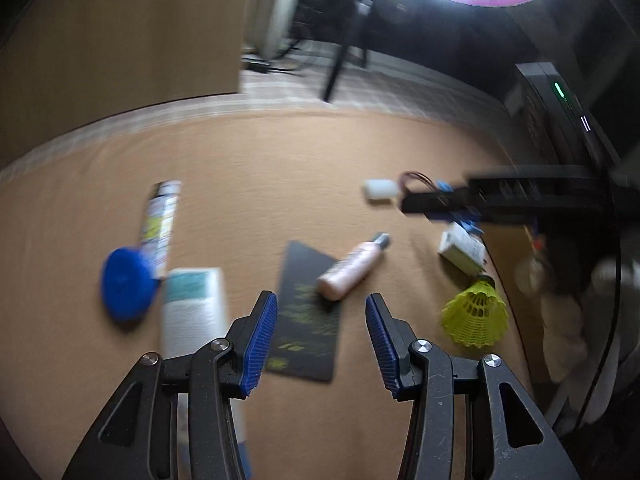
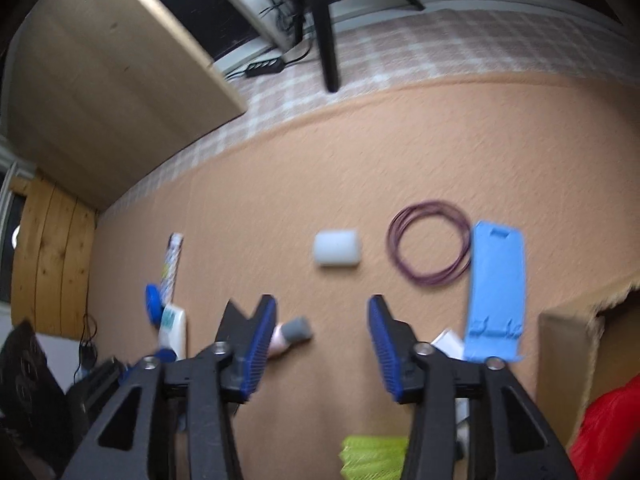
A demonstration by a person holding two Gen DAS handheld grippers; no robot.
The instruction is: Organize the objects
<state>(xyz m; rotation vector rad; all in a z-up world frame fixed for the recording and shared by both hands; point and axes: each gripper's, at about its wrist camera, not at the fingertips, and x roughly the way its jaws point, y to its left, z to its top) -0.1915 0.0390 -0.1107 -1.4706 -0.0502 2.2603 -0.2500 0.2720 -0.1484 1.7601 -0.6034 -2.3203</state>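
Peach cloth [image 1: 256, 184] covers the work surface, and the objects to be organized are scattered on it; a checked cloth and dark stand legs are seen beyond its far edge.

**Left gripper [image 1: 321, 320].** The jaws are held wide apart and nothing is gripped. Nearest, between the fingers, a black card [image 1: 308, 316] with yellow print lies flat. A pink bottle [image 1: 352, 268] rests tilted across the card's far corner, touching it. To the left, a white tube [image 1: 194, 312] lies beside a blue disc [image 1: 126, 284], and a slim printed packet [image 1: 160, 224] lies just beyond the disc. To the right, a yellow shuttlecock [image 1: 474, 314] stands near a small white box [image 1: 462, 250]. Farther off, a white block [image 1: 380, 190] is seen, with the other gripper's dark body blurred beside it.

**Right gripper [image 2: 322, 326].** The jaws are likewise spread and empty. The shuttlecock's skirt is seen at the bottom edge. Past the fingers lie the bottle's grey cap [image 2: 298, 328], a light-blue plastic holder [image 2: 496, 288], a purple cord coil [image 2: 430, 242] touching the holder, and the white block. A cardboard box [image 2: 568, 344] stands at the right edge, with something red [image 2: 608, 428] in front of it.

**Step in hand.** Both views are motion-blurred; no object is held. The approach phase is judged to be under way, with little sorting done.

**Next move.** A target must be chosen. For the left gripper, the bottle is the likeliest pick: the jaws should be lowered astride its body and closed without the card being dragged. The cardboard box is presumed to be the destination.
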